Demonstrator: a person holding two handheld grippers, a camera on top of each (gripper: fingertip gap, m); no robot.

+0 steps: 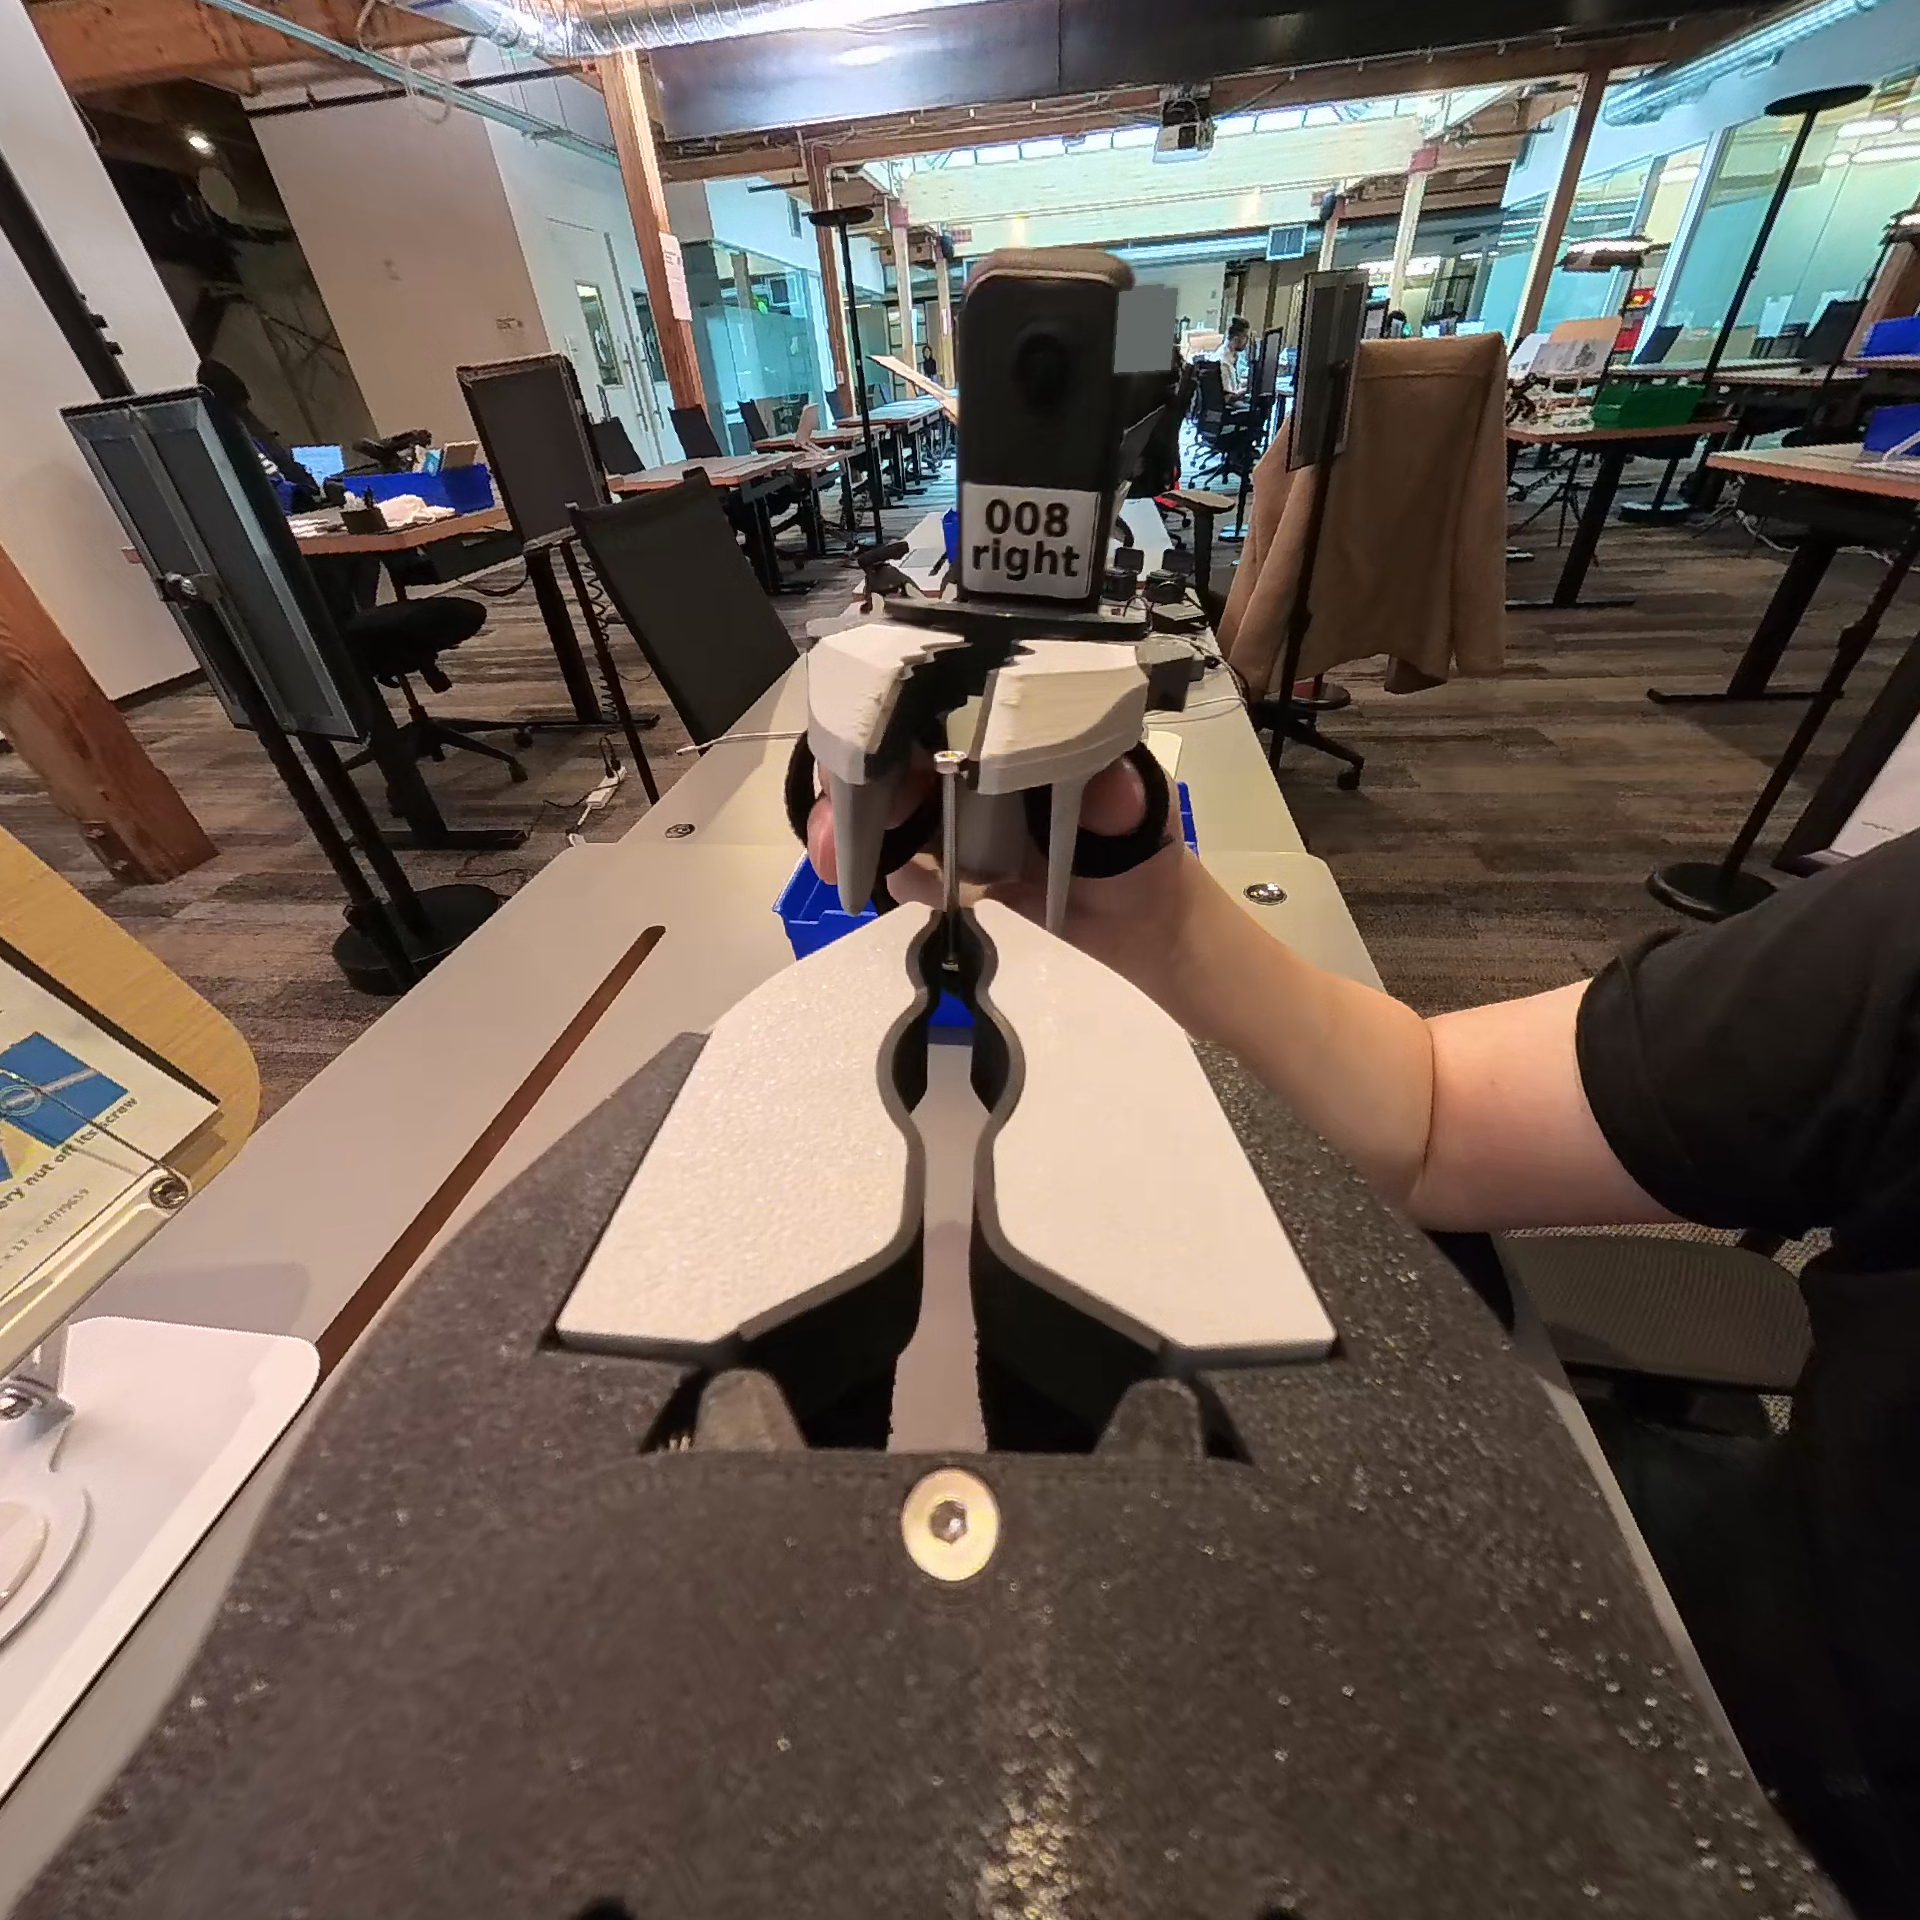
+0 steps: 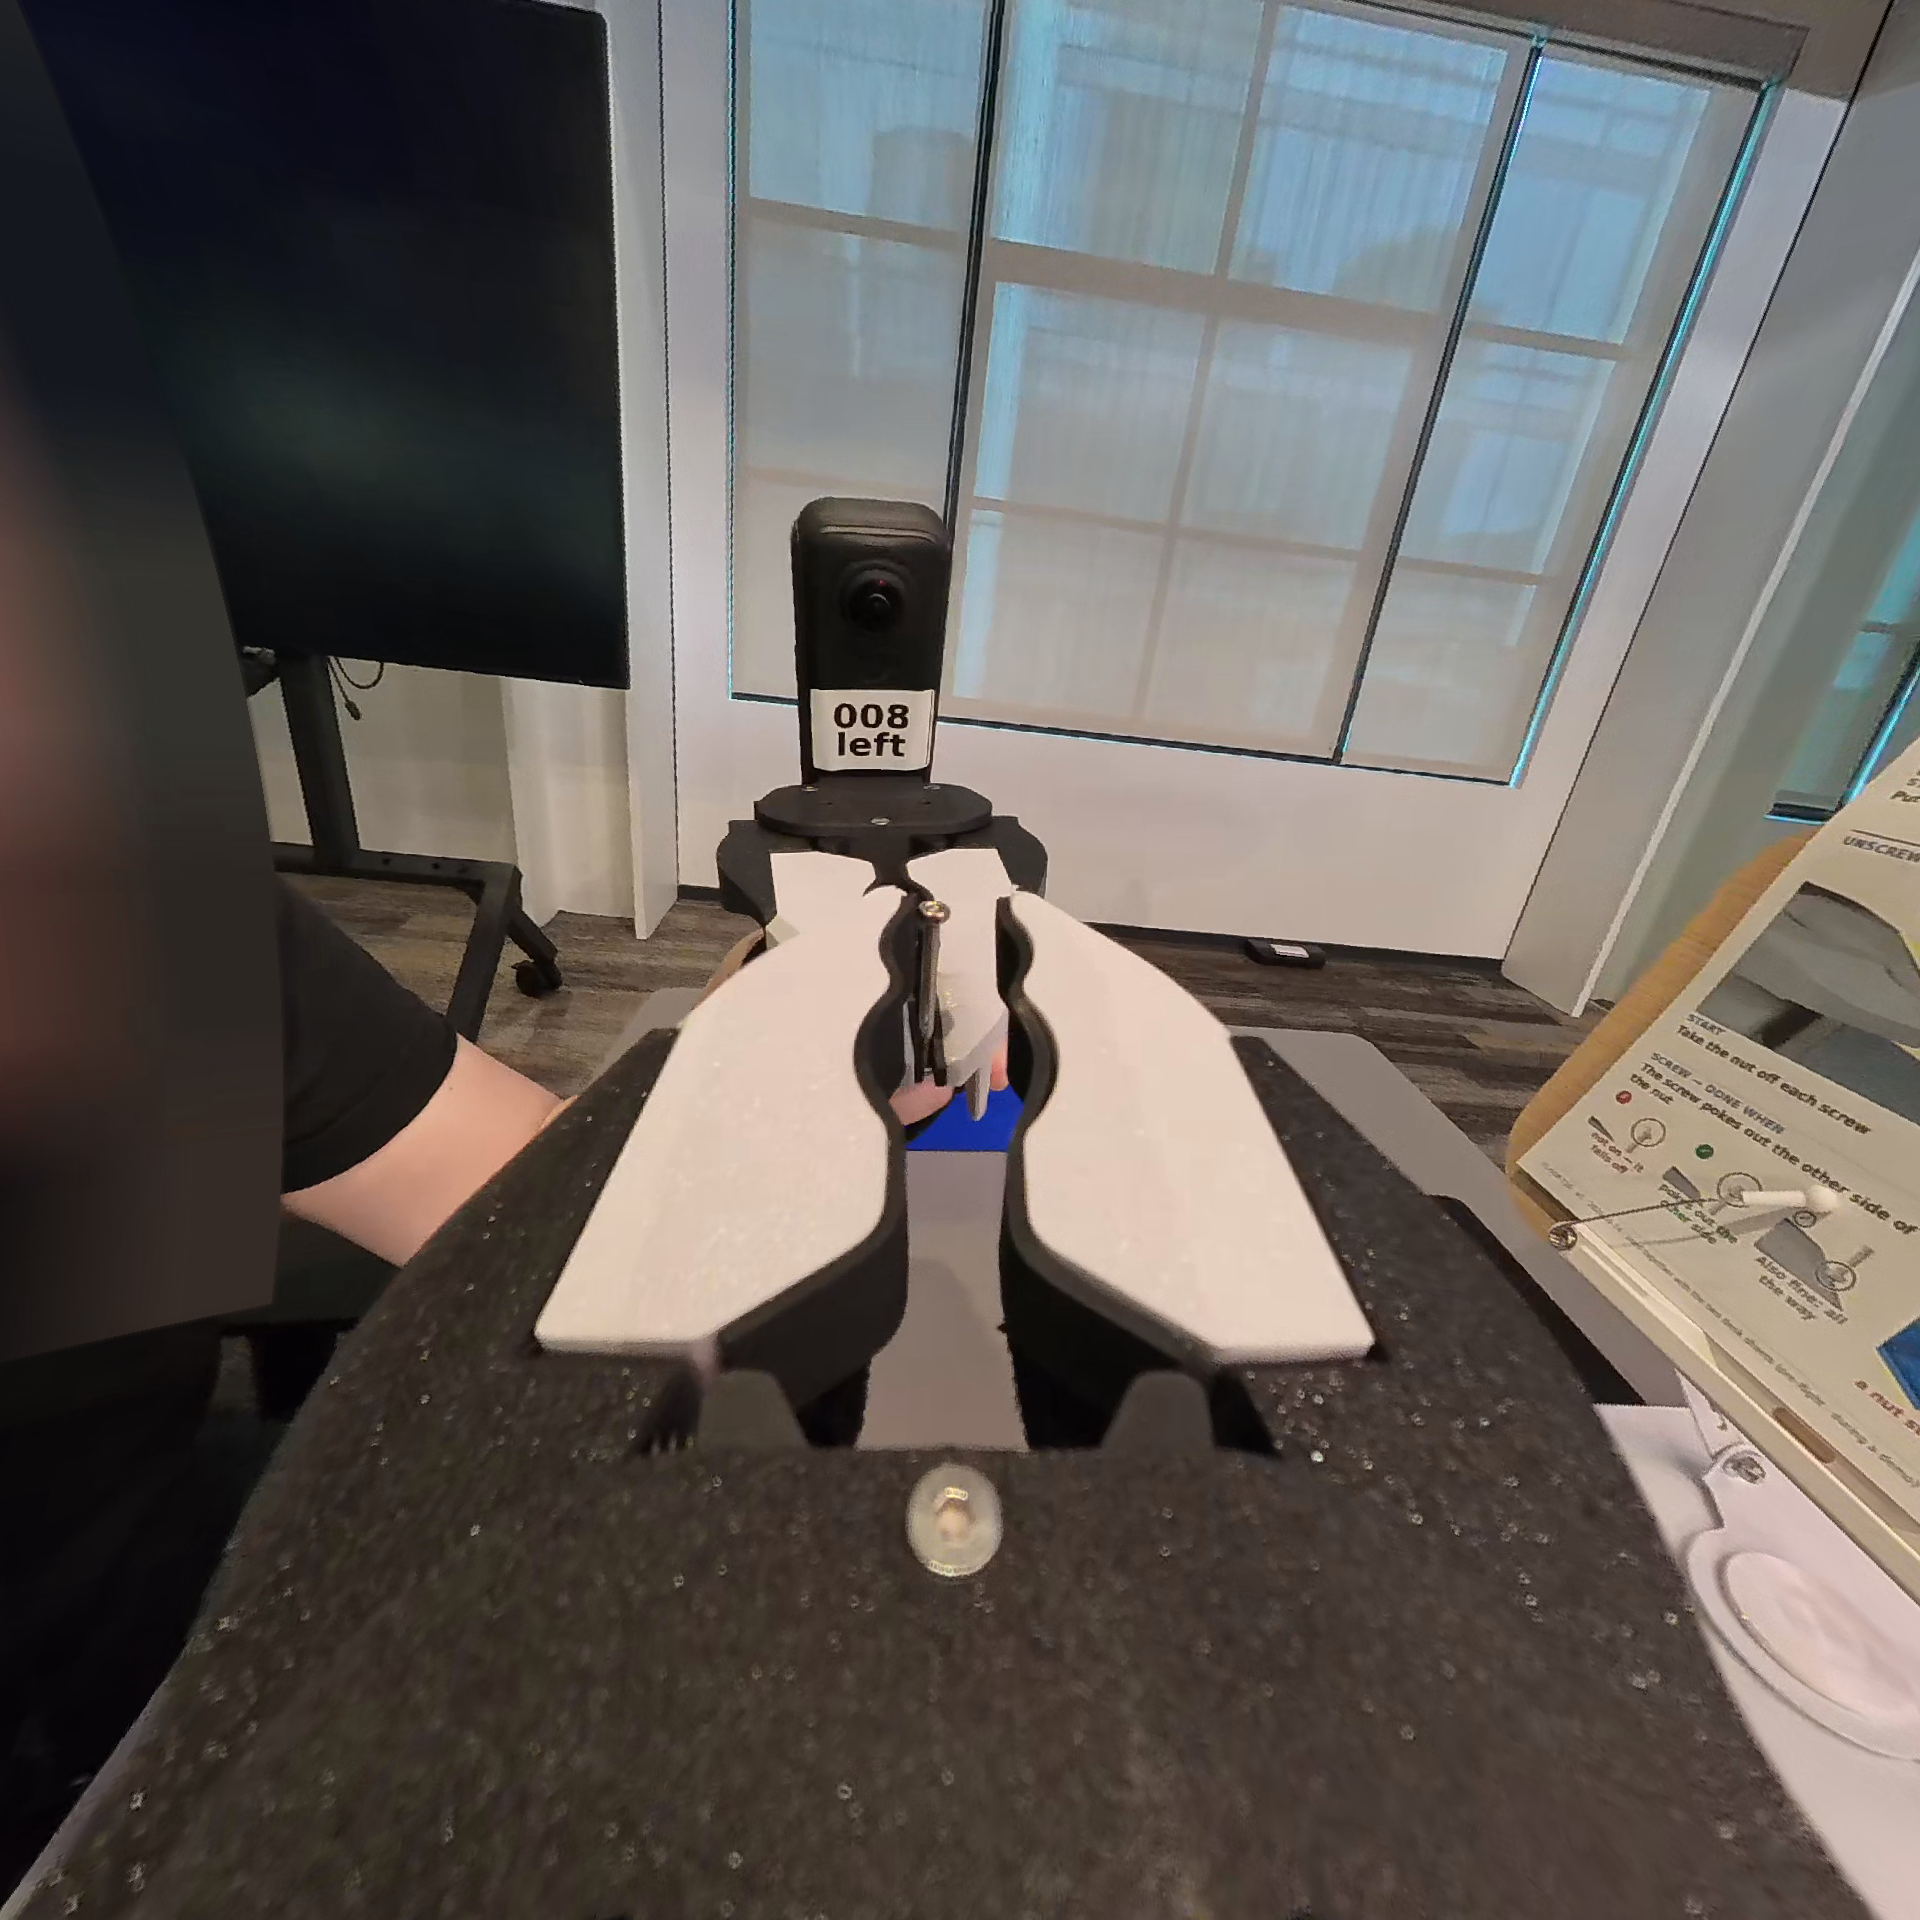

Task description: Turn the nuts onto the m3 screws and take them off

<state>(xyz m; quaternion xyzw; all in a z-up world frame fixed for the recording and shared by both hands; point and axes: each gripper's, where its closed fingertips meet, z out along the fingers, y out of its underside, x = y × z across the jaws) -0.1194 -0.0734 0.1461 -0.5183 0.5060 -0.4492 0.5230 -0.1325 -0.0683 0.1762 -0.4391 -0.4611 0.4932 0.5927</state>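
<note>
My left gripper (image 1: 951, 920) is shut on a thin silver m3 screw (image 1: 949, 852) and holds it upright, head on top, above the table. The screw's lower end sits in the small pocket between the fingertips; I cannot make out a nut there. My right gripper (image 2: 948, 914) faces the left one, open by a narrow gap. The screw (image 2: 930, 971) stands in that gap, and I cannot tell whether the fingers touch it. The right gripper also shows in the left wrist view (image 1: 940, 831), held by a hand. The left gripper shows in the right wrist view (image 2: 930, 1039).
A blue bin (image 1: 821, 920) sits on the grey table (image 1: 436, 1039) below both grippers and also shows in the right wrist view (image 2: 961, 1127). An instruction board (image 2: 1766, 1143) on a white stand base (image 2: 1829, 1621) is at the side. The person's forearm (image 1: 1351, 1091) reaches in. The tips of both grippers are at nearly the same place.
</note>
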